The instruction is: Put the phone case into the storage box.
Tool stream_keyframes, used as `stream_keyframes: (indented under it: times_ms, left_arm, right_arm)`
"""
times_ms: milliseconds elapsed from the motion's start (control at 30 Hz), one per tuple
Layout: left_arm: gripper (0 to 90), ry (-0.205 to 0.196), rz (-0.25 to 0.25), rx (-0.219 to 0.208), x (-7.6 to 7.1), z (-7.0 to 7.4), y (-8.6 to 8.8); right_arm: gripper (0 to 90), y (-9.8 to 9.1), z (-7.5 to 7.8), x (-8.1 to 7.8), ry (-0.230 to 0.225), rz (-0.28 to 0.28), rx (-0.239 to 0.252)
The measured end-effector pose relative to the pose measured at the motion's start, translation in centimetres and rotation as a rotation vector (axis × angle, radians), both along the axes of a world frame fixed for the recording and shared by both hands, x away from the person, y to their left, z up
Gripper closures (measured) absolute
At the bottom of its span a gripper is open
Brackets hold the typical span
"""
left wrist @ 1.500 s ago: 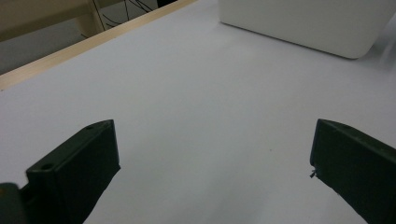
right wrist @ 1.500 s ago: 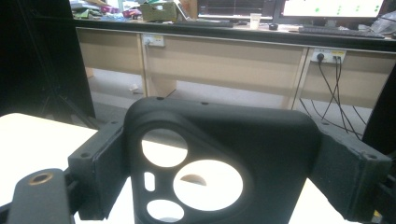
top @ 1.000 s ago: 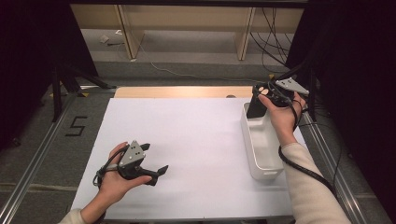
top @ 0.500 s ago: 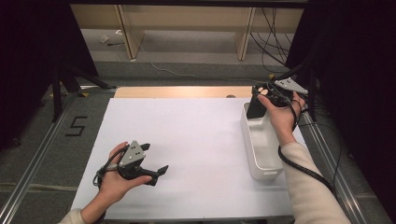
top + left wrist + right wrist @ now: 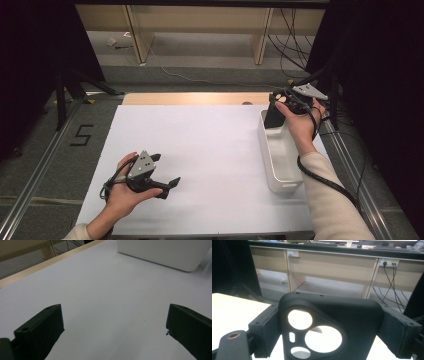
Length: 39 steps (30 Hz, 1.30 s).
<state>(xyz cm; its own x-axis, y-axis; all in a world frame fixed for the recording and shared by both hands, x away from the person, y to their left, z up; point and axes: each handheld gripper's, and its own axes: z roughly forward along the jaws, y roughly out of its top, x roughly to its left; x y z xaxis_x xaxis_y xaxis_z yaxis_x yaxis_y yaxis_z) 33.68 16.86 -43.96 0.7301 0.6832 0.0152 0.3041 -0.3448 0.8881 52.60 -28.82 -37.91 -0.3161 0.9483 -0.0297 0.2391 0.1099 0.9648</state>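
High view. We see the right hand-held gripper [image 5: 278, 106] poised over the far end of the white bin [image 5: 281, 172], which stands at the right edge of the white surface [image 5: 210, 150]. Its jaws are clamped on a black phone case [image 5: 272, 116], held upright with its lower end inside the bin's far end. Compared with the frames of the preceding second, the case and the right hand [image 5: 300, 122] occupy practically the same place; nothing has visibly shifted. We judge that the case is being held at the point of insertion or withdrawal, and the frames do not tell which. The left hand-held gripper [image 5: 167, 184] rests low near the front left of the surface, likewise unmoved, and carries nothing.

Left gripper view. We see the two black jaws standing wide apart over the bare surface [image 5: 112, 302], with one white wall of the bin [image 5: 160, 252] at the top right, well apart from them.

Right gripper view. We see the phone case [image 5: 352, 317] gripped between the jaws, its camera cut-outs [image 5: 323, 338] facing the lens; light shows through them.
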Motion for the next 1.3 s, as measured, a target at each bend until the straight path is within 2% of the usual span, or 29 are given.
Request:
stream_keyframes:
  times_ms: [1300]
  left_arm:
    - [0.9,0.002,-0.001,0.0,0.0,0.0,0.0]
  right_arm:
    - [14.7,0.32,-0.84,0.58,0.072,-0.005,-0.038]
